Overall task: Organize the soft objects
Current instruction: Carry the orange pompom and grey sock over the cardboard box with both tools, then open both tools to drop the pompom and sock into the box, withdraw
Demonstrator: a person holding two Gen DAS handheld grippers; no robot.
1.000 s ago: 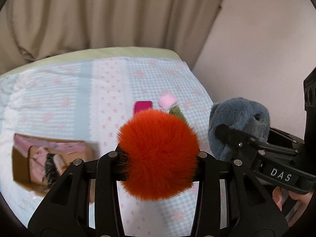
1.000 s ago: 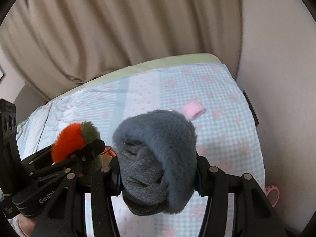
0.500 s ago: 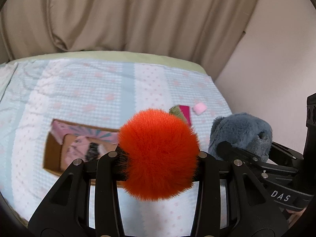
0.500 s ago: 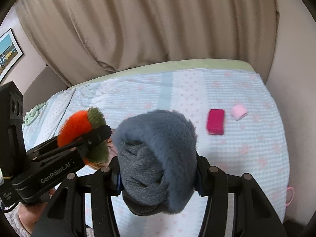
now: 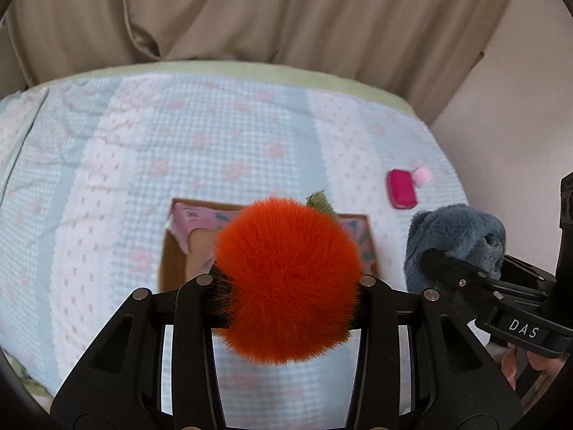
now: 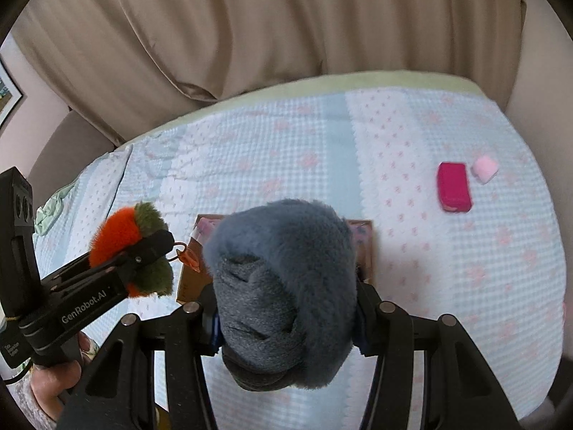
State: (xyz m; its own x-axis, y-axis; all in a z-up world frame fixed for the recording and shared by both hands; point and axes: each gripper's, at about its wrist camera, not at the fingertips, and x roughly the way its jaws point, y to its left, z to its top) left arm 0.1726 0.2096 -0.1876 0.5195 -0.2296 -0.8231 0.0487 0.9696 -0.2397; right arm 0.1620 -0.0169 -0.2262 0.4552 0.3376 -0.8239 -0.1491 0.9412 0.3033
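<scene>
My left gripper [image 5: 286, 283] is shut on an orange and green pompom [image 5: 286, 276], held in the air above a cardboard box [image 5: 172, 261] with pink lining on the bed. My right gripper [image 6: 286, 304] is shut on a grey-blue plush item [image 6: 283, 286], also held above the box [image 6: 365, 247]. Each gripper shows in the other's view: the right one with the plush [image 5: 454, 240] at the right, the left one with the pompom [image 6: 125, 233] at the left. A magenta block [image 6: 453, 186] and a small pink puff [image 6: 484, 168] lie on the bed to the right.
The bed has a light blue and pink checked quilt [image 5: 179, 150]. Beige curtains [image 5: 268, 10] hang behind it and a wall [image 5: 519, 114] stands at its right side. A framed picture [image 6: 7, 96] hangs at the far left.
Both grippers have swung left with their loads. The box has come from the left to lie under them, and the magenta block and pink puff have shifted right.
</scene>
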